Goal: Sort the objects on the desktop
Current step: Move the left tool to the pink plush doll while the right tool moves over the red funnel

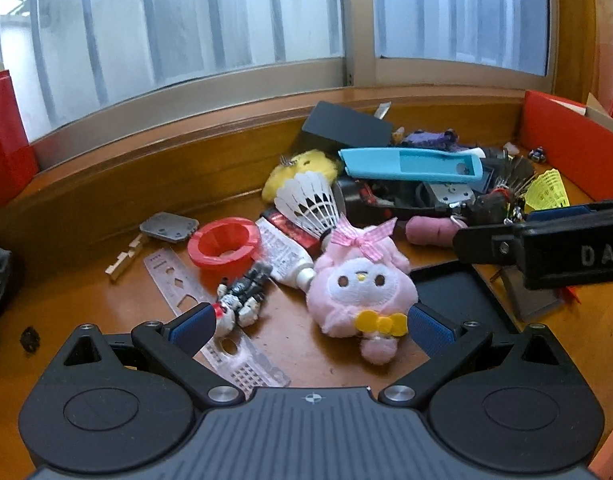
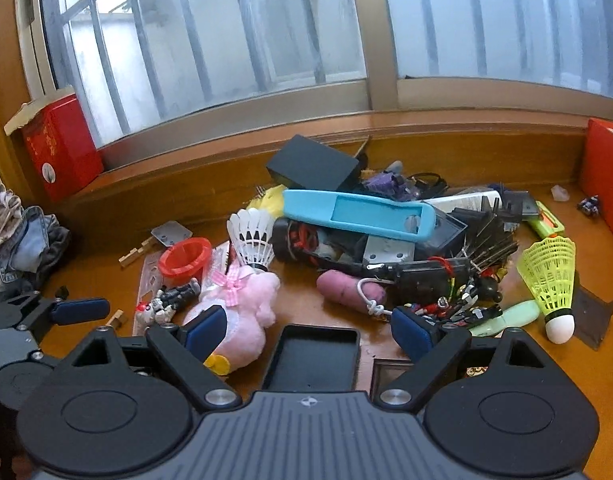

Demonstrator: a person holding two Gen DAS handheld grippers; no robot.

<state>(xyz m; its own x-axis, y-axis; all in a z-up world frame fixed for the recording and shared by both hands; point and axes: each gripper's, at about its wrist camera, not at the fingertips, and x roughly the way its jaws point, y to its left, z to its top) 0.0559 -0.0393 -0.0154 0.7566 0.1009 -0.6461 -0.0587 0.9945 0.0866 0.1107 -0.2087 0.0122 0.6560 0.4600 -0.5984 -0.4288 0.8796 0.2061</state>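
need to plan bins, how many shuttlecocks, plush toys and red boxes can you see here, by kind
shuttlecocks: 2, white and yellow-green
plush toys: 2, pink and yellow
red boxes: 2, left and right
total: 6

Barred window (image 1: 226, 20) behind; crumpled clothes (image 2: 22, 232) lie at left.
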